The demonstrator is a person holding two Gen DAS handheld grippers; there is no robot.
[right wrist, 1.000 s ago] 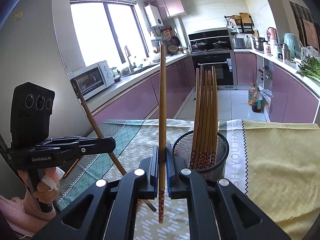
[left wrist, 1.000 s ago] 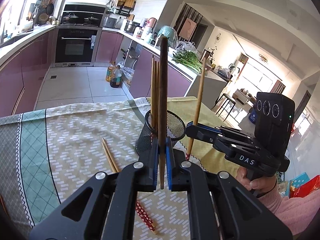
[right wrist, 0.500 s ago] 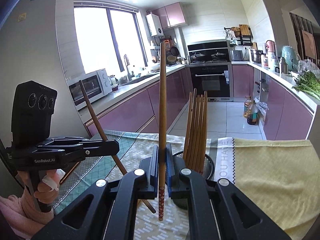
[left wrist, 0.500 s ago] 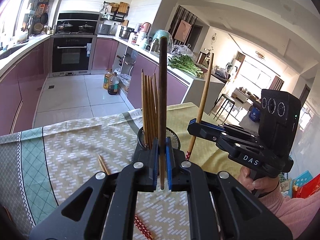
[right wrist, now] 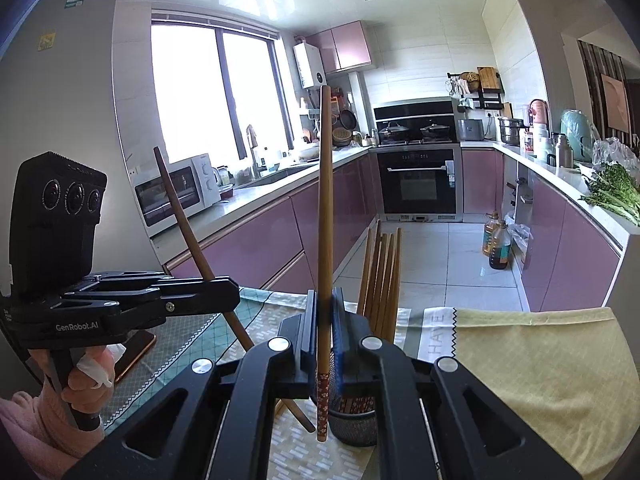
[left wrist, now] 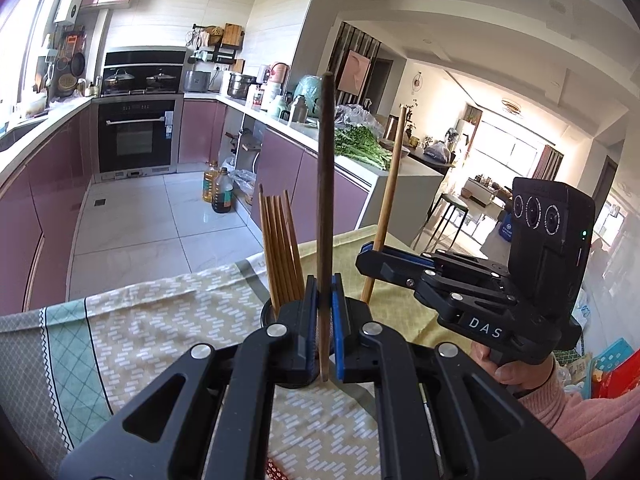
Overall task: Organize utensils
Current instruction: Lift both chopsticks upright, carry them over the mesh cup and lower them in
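Ahead of my left gripper [left wrist: 325, 334], a black mesh holder [left wrist: 269, 314] of upright chopsticks [left wrist: 280, 252] stands on the patterned tablecloth [left wrist: 160, 320], mostly hidden behind my jaws. Those jaws pinch a dark chopstick [left wrist: 325, 200], upright, just right of the bundle. Further right, my right gripper [left wrist: 370, 258] clamps a paler chopstick [left wrist: 390, 188], tilted slightly. Only this view shows the living room beyond the surface.

From the right wrist, my jaws press on that chopstick [right wrist: 325, 220]; its flowered end hangs just left of the holder [right wrist: 354, 420], in front of the bundle [right wrist: 382, 276]. At left, my left gripper [right wrist: 230, 294] grips its slanted stick [right wrist: 188, 224]. Only here appear the microwave [right wrist: 176, 192], window and a yellow cloth [right wrist: 540, 360].
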